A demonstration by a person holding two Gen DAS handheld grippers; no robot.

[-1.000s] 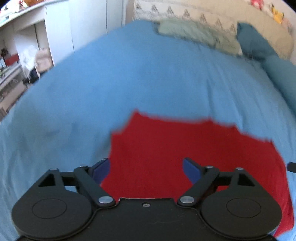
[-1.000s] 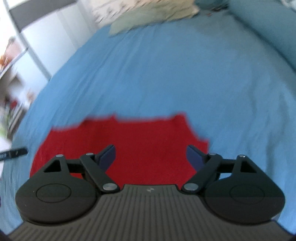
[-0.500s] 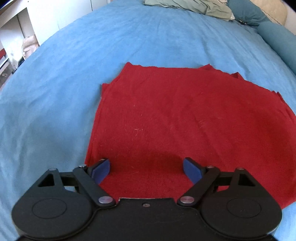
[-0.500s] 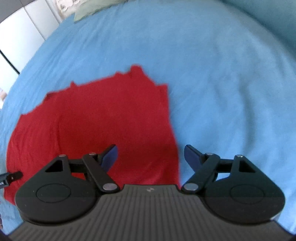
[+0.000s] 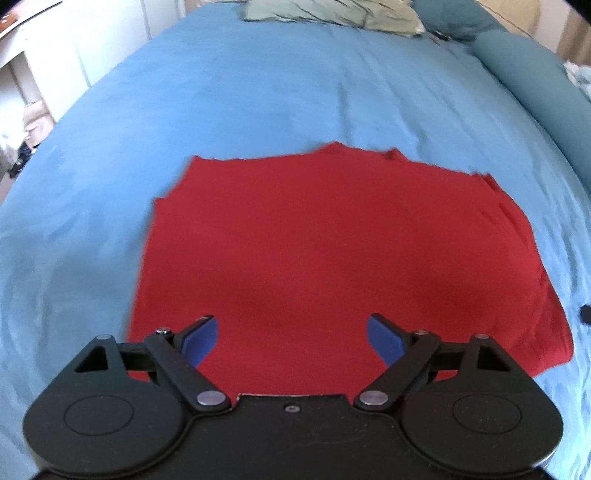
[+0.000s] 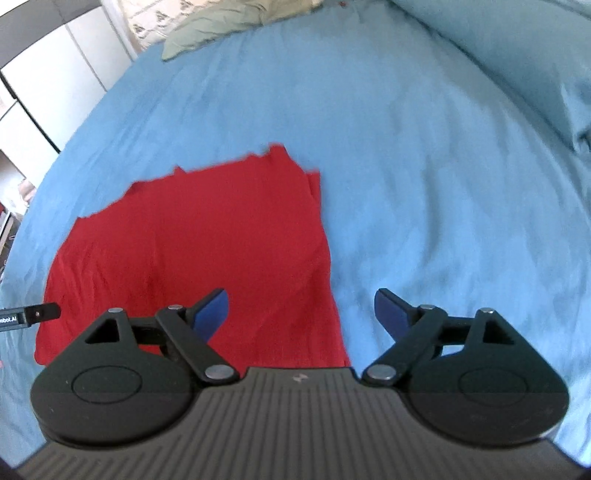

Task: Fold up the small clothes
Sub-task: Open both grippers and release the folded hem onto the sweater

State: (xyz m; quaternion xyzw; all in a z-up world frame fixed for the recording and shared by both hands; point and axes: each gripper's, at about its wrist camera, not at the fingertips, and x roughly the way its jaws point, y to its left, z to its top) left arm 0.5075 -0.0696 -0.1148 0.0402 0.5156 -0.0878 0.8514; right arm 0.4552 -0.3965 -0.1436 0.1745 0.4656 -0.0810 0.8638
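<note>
A red garment (image 5: 325, 251) lies flat on the blue bedsheet (image 5: 258, 92); it also shows in the right wrist view (image 6: 192, 240). My left gripper (image 5: 291, 338) is open and empty, above the garment's near edge, toward its left side. My right gripper (image 6: 301, 312) is open and empty, above the garment's near right edge, its jaws straddling that edge. A tip of the left gripper (image 6: 33, 315) shows at the left of the right wrist view.
The blue bed fills both views. A green-grey pillow or cloth (image 5: 332, 14) lies at the head of the bed, with teal pillows (image 5: 532, 74) at the right. White cupboards (image 6: 48, 81) and a cluttered floor stand left of the bed.
Both views pulled back and tilted up a little, so the garment now looks smaller and farther. Both grippers stayed open and the garment has not moved.
</note>
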